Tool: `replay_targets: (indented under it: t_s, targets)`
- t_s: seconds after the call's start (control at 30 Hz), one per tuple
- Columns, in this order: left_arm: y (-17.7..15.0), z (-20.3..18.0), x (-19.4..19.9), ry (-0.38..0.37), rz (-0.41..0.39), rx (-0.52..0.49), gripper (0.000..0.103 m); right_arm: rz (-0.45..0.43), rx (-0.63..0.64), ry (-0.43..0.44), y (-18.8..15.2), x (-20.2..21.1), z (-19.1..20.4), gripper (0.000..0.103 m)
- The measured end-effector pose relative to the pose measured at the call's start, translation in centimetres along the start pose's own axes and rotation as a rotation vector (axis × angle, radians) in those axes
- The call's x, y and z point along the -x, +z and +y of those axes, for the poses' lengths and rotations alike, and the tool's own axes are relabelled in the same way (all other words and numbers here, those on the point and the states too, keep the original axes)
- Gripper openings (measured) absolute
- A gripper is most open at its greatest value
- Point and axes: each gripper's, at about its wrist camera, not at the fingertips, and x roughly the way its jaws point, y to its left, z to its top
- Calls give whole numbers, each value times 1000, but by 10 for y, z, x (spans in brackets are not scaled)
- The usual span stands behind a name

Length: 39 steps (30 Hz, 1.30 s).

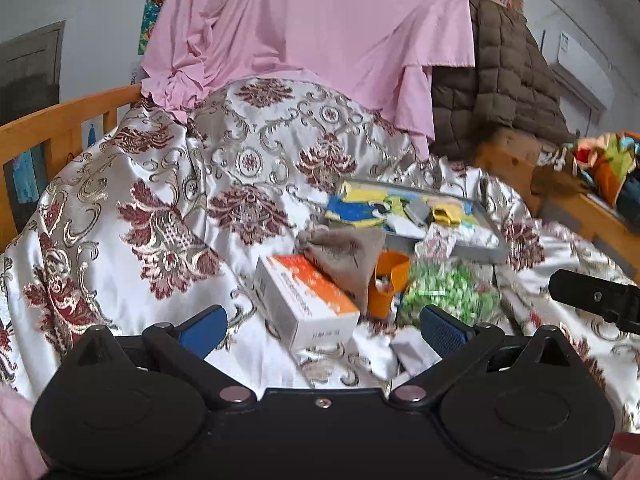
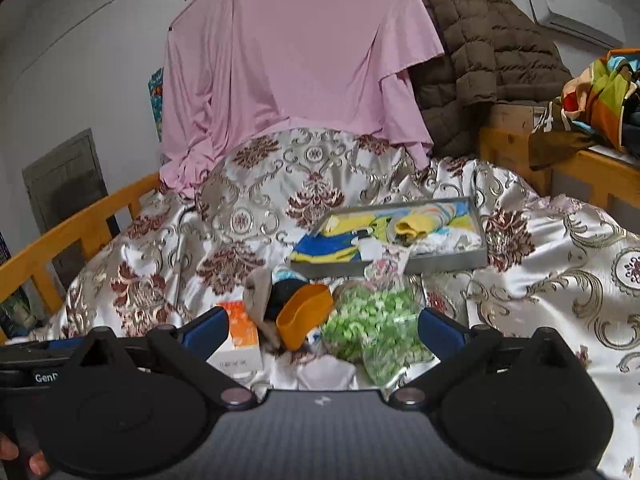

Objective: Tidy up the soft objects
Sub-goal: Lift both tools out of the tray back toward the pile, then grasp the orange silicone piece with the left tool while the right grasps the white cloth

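— Two grippers, both jaws spread wide, nothing held: left gripper (image 1: 322,326), right gripper (image 2: 324,330).
— And the soft things?
— Grey cloth (image 1: 346,254) draped over the orange-white box (image 1: 306,302), beside the orange cup (image 1: 388,284). Yellow sock (image 2: 410,228) lies inside the grey tray (image 2: 444,262), on the bedspread (image 1: 168,216).

Wooden bed frame (image 2: 72,232), white wall (image 2: 100,40), air conditioner (image 2: 576,8).

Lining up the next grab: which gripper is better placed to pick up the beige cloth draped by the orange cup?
Probably left. The beige cloth lies ahead between the open left gripper fingers, over the orange-and-white box. For the right gripper, the orange cup partly blocks it and the bag of green pieces is nearer.
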Motion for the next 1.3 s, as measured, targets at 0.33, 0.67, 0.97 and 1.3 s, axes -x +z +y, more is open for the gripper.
replay_targets:
  t_s: [0.33,0.67,0.97,1.3]
  targets:
    - [-2,-2,-6,7,42,-7,102,75,55,-14,-12,-7,11,103]
    - [7,-12,-37,-27,147,-43,102,209,89,3,-18,-32,6,102]
    - [16,-25,-96,-104,249,-90,102,263,283,49,-30,-62,14,102]
    - [20,-53,-154,-206,240,-236,102,291,480,158,-46,-101,21,102]
